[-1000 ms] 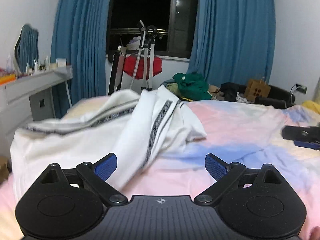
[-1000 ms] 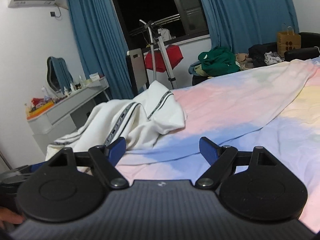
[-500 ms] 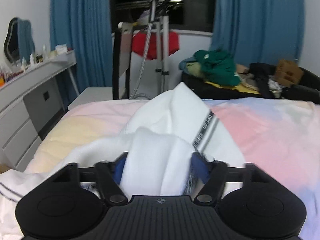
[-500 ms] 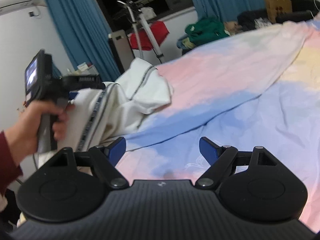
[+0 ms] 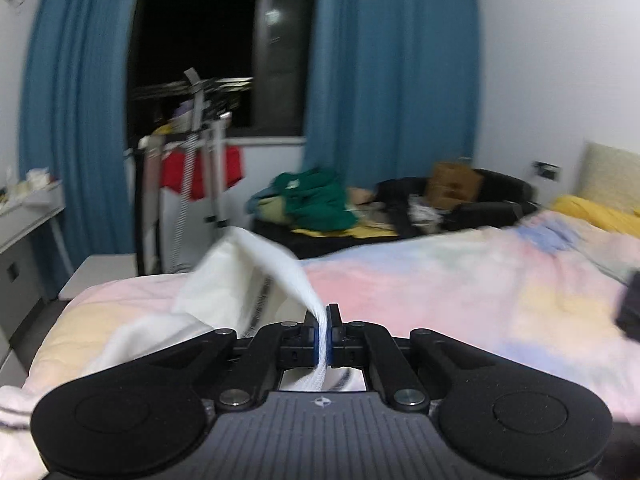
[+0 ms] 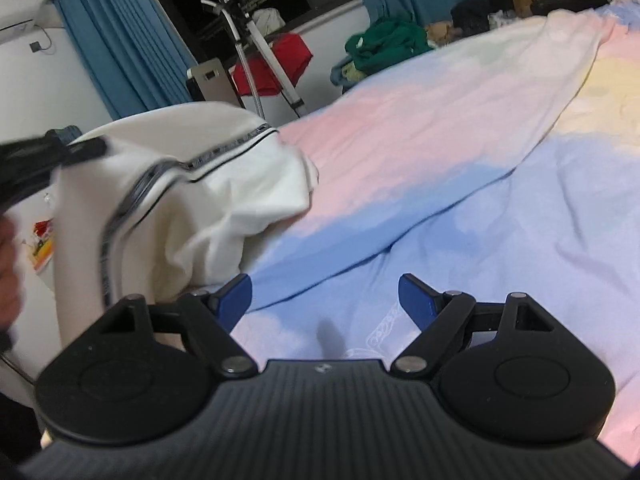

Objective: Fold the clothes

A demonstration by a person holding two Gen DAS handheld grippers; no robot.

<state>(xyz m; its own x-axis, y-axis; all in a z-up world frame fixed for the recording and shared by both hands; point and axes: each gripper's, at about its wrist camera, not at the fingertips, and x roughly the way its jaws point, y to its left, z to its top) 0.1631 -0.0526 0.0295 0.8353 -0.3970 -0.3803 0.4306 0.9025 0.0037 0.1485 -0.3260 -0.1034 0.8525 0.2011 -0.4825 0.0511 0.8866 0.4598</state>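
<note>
Since a second ago the left gripper (image 5: 325, 334) has gone from wide open over the garment to pinched tight on a fold of it, and the white cloth now rises off the bed instead of lying slumped there. Its blue pads meet with only a thin ridge of fabric between them, and the fabric fans up and away from the jaws toward the far edge of the bed (image 5: 460, 280). In the right wrist view the same gripper shows as a dark, blurred shape at the left edge (image 6: 86, 149), with the garment hanging from it.

That garment is a white top with a dark patterned trim band (image 6: 224, 184); one part is lifted near the left gripper, the rest drapes down to the pastel pink, blue and yellow bedcover at the bed's left side. The trim runs along the raised fold and down the hanging part.

By contrast the right gripper (image 6: 325, 300) has kept its jaws spread wide, as they were in the earlier frames, with nothing between the blue pads. It hovers low over the blue stretch of the bedcover, just beside the lower hem of the white top but not touching it.

Beyond the bed stand blue curtains (image 5: 384, 92) either side of a dark window, a drying rack with a red cloth (image 5: 200, 168), and a green garment heap (image 5: 316, 200) on a dark sofa
</note>
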